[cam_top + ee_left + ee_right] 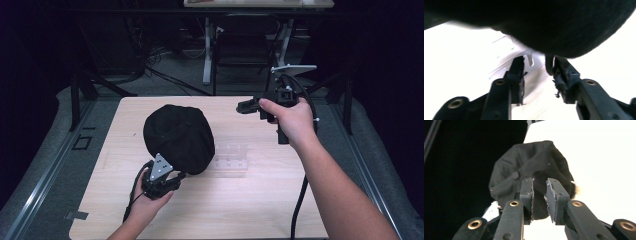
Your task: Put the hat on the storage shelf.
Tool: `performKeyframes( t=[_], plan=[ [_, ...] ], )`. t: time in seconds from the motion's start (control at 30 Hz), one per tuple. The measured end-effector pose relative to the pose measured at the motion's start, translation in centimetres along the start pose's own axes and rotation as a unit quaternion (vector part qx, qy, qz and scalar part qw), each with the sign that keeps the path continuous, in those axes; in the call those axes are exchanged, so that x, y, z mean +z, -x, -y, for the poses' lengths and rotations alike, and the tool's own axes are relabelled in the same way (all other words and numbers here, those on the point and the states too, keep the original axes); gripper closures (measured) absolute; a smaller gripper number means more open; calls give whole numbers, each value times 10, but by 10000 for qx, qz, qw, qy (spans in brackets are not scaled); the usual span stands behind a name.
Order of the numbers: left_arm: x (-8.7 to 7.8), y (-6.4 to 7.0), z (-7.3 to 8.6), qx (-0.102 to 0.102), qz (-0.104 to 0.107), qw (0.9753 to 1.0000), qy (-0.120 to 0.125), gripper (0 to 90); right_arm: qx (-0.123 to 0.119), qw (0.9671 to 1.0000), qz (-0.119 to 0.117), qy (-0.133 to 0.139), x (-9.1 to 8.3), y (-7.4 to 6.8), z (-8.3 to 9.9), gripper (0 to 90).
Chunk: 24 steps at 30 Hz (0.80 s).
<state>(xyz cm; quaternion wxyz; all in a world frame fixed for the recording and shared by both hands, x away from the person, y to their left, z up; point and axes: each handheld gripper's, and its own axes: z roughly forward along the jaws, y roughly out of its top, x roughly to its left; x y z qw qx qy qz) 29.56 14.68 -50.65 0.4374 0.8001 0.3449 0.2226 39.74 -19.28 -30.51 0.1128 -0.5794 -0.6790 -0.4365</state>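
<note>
1. Worktop (250, 200) of pale wood carried a black cap (178, 137), which sat left of the middle with its crown up.
2. Left tongs (181, 176) were held low at the cap's near edge. In the left gripper view the jaws stood apart, with the cap's rim hanging just above them and a bit of dark cloth touching the inner face of the right-hand jaw; they were open, not closed on the cloth.
3. Right tongs (242, 106) were raised over the far right part of the worktop, well apart from the cap and pointing toward it. In the right gripper view their jaws stood slightly apart with nothing between them.
4. Beside the cap lay a clear plastic piece (230, 157), flat on the worktop and just to the cap's right.
</note>
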Motion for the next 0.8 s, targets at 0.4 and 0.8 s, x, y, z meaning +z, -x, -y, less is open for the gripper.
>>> performKeyframes(
  t=[0.4, 0.8],
  plan=[
    [-27, -23, 23, -234, -138, 9996, 63, 478, -386, 9969, 687, 36, -4, 21, 30, 730],
    [-30, -36, 40, -502, -120, 9986, 82, 501, -593, 9906, 1223, 162, -1, 53, 68, 676]
  ],
)
